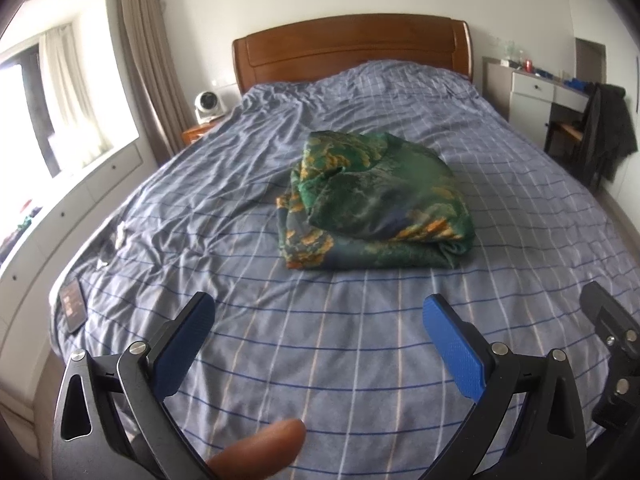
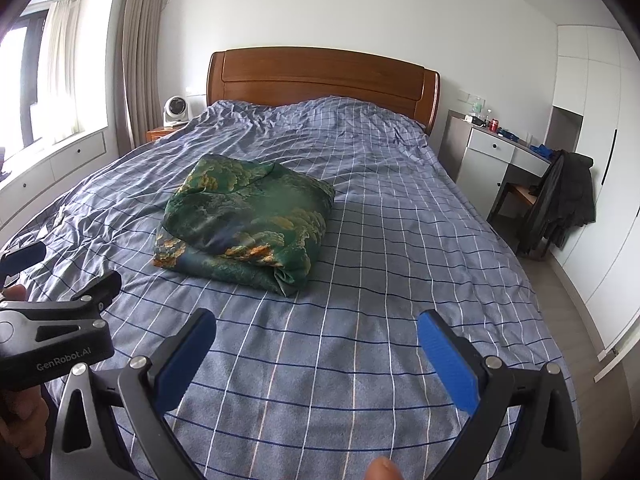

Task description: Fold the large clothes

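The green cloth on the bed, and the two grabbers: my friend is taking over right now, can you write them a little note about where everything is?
Left gripper: open, empty, held above the near part of the bed.
Right gripper: open, empty, beside the left one, also short of the cloth.
Green patterned cloth: lies in a folded bundle in the middle of the bed, touched by neither gripper.
Done: the cloth looks folded into a rough rectangle, though its top layer is rumpled and loose.
Left: probably tidy or flatten that top layer; no other clothes to fold show on the bed.
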Tool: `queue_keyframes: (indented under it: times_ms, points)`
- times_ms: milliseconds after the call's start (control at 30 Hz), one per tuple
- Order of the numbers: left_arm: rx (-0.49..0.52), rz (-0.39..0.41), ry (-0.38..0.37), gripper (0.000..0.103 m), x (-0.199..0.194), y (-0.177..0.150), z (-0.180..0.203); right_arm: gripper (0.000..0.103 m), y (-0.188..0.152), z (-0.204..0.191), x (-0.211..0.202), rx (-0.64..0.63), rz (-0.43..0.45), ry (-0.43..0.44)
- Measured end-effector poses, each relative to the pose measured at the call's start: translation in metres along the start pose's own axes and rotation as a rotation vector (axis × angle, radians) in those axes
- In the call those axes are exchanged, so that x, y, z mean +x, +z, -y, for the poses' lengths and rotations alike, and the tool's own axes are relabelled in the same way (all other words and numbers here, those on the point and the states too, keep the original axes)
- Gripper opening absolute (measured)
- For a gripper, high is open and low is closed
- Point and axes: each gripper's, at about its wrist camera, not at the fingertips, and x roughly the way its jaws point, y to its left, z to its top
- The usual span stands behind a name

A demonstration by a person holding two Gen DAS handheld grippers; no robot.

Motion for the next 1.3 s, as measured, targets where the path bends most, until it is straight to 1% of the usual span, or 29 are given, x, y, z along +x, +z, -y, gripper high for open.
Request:
queue_keyframes:
  times_ms: [133,533,733,1300]
  points:
    - [-0.011,-0.001,-0.016,0.103,-0.002,0.0,-0.002,0.102,0.0,0.0,-0.001,-0.002,0.004,0.003]
    - [0.011,0.006,-0.024,0.103,-0.013,0.006,-0.001,0.102,0.004,0.002,-0.007,-0.003,0.002,0.015]
    - [0.013,0.02,-0.015,0.103,-0.017,0.009,0.0,0.102,0.005,0.003,-0.011,-0.007,0.005,0.023]
    - [0.002,0.051,-0.048,0.103,-0.039,0.016,-0.004,0.102,0.015,0.007,-0.029,-0.009,0.011,0.04]
